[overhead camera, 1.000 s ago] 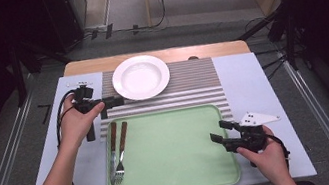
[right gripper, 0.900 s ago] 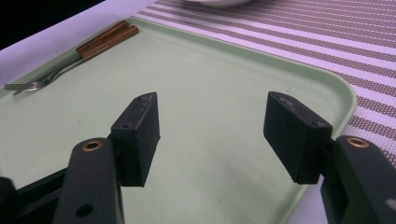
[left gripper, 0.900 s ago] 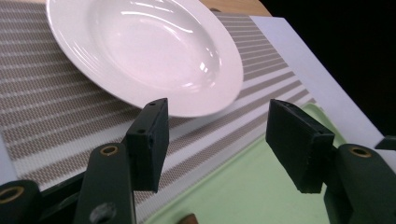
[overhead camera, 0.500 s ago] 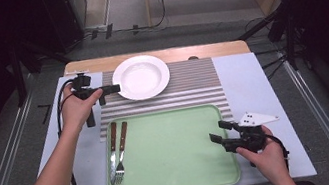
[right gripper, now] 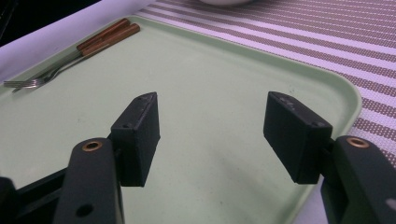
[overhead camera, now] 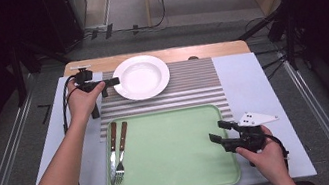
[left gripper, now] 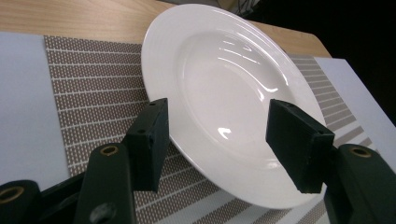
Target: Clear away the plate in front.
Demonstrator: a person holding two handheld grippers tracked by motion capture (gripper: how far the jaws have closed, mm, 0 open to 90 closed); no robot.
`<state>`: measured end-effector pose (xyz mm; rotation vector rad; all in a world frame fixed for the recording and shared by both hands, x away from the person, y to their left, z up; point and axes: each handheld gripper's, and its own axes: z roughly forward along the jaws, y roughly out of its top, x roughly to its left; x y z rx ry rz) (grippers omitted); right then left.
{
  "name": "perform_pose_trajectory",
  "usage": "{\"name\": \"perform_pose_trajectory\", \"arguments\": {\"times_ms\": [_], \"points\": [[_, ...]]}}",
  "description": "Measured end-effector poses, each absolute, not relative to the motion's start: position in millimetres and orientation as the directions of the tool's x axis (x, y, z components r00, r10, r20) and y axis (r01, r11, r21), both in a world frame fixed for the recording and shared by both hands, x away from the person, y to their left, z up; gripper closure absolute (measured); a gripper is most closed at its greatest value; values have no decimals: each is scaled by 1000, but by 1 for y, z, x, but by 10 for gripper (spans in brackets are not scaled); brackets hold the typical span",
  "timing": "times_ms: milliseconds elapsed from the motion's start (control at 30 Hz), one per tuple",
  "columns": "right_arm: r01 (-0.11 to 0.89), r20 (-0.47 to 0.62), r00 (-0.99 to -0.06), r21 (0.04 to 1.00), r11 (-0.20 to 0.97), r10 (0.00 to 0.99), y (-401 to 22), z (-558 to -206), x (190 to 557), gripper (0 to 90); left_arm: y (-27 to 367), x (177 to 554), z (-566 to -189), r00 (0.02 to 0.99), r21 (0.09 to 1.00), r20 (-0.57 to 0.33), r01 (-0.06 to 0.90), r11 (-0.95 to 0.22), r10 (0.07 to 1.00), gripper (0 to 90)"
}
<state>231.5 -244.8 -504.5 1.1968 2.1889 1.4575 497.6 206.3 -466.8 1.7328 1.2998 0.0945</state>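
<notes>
Left gripper, upper left, jaws wide and empty, apparently just short of plate rim, immediately right.

One plate, one tray, one fork, one knife.

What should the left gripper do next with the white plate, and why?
Probably ease the left gripper forward a little and close on the near rim of the white plate. Its jaws stand open on either side of that rim, not yet pressing it, and the plate lies flat on the striped mat.
</notes>
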Motion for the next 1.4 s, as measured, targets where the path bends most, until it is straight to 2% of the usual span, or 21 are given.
{"name": "perform_pose_trajectory", "arguments": {"times_ms": [467,567,900,1167,1400], "points": [[489,222,-638,856,166,738,-244,-504,231,356,194,519,-487,392,698,-407,716,5,825,396],[492,224,-638,855,166,737,-243,-504,231,356,190,521,-491,396,711,-378,703,-12,837,396],[495,226,-636,853,166,738,-244,-505,232,356,174,528,-512,408,714,-392,700,-7,825,389],[499,229,-635,851,166,738,-245,-506,233,356,173,527,-516,403,722,-418,692,28,814,381],[501,228,-640,848,173,734,-242,-507,233,356,172,526,-516,404,726,-403,687,18,821,383]]}}
